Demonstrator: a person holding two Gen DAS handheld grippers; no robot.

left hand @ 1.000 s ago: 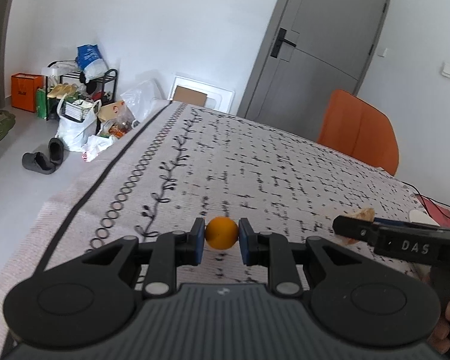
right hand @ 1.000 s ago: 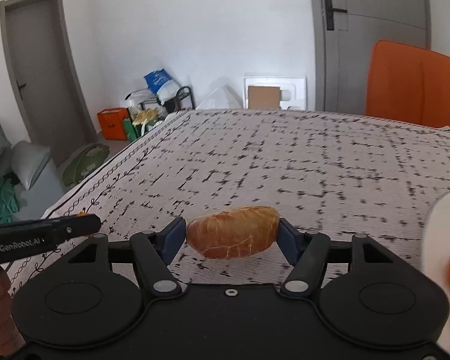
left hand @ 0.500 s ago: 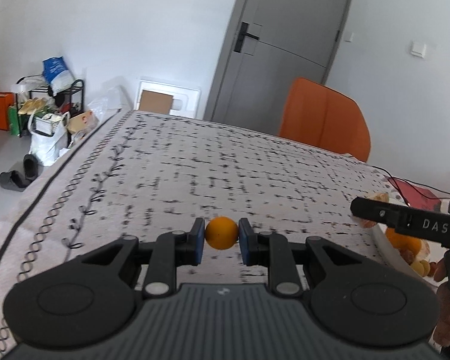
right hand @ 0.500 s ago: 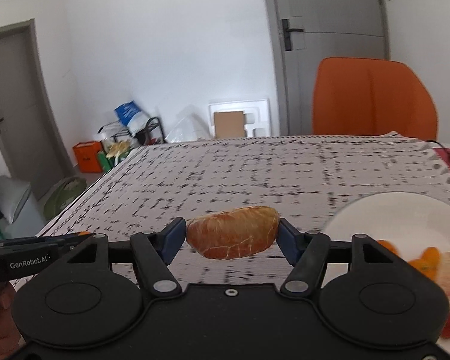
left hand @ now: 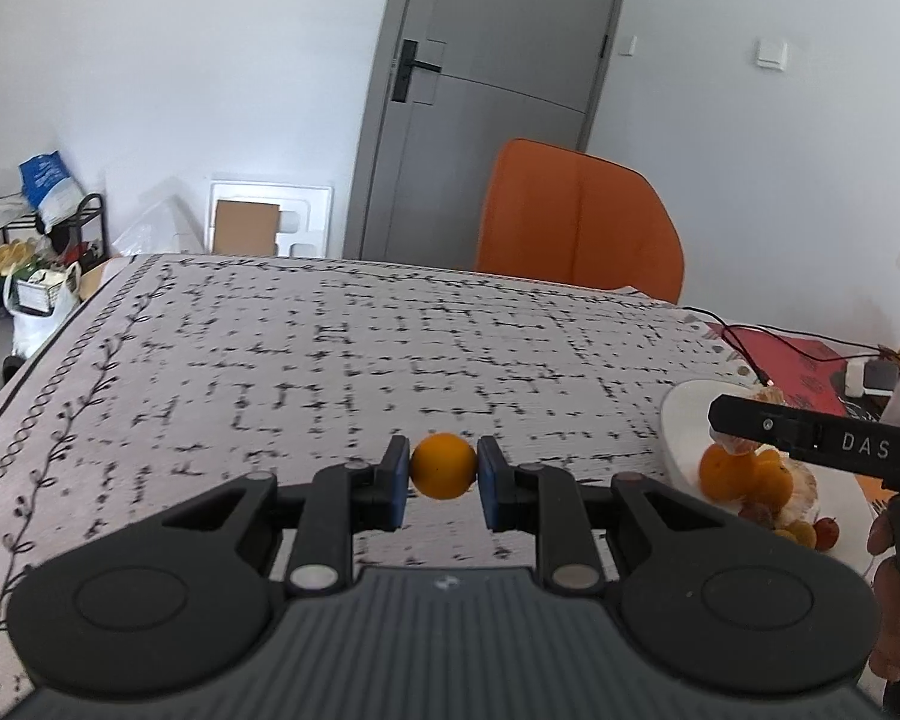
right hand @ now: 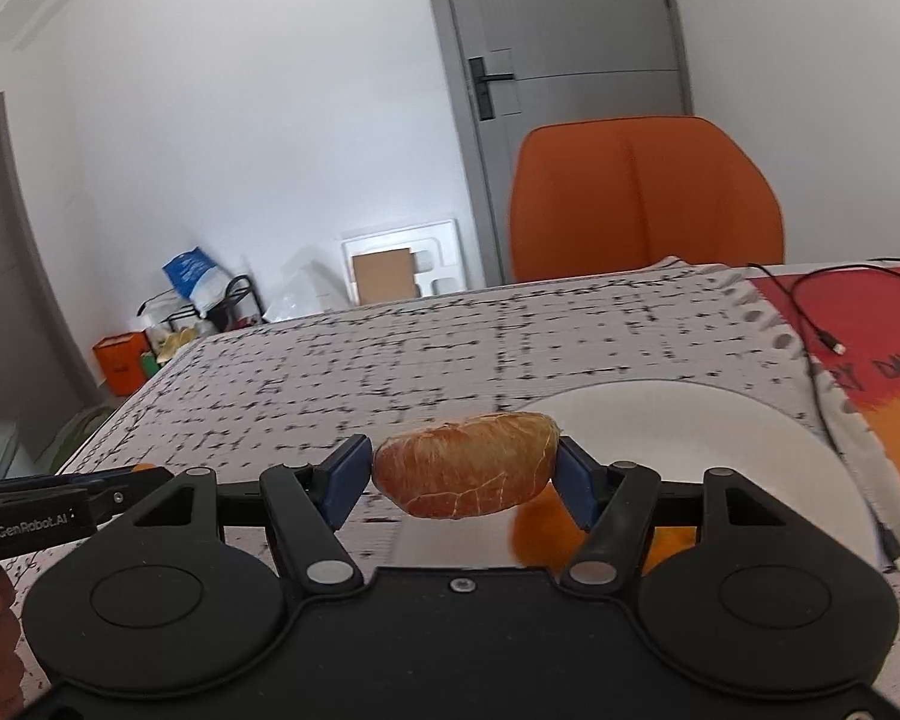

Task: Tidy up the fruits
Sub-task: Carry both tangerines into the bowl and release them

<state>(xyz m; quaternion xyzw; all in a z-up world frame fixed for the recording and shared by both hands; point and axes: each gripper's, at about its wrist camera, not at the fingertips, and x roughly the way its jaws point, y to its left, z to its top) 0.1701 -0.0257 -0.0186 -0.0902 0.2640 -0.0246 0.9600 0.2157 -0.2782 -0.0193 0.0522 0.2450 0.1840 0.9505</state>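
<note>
Both fruits carried toward the white plate (right hand: 750, 420)

Left of the plate, the left hand-held gripper (left hand: 443, 471) clamps a small orange (left hand: 443, 465) above the desk (left hand: 330, 360); over its near rim, the right hand-held gripper (right hand: 462, 477), level, clamps a peeled orange piece (right hand: 465, 474), which could squash or slip and roll off.

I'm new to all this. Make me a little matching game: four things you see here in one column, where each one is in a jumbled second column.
1. small orange
2. peeled segment
3. white plate
4. orange chair

A. behind the table's far edge
B. on the patterned cloth, with fruit on it
C. held in the left gripper
D. held in the right gripper

Pairs: 1-C, 2-D, 3-B, 4-A
</note>
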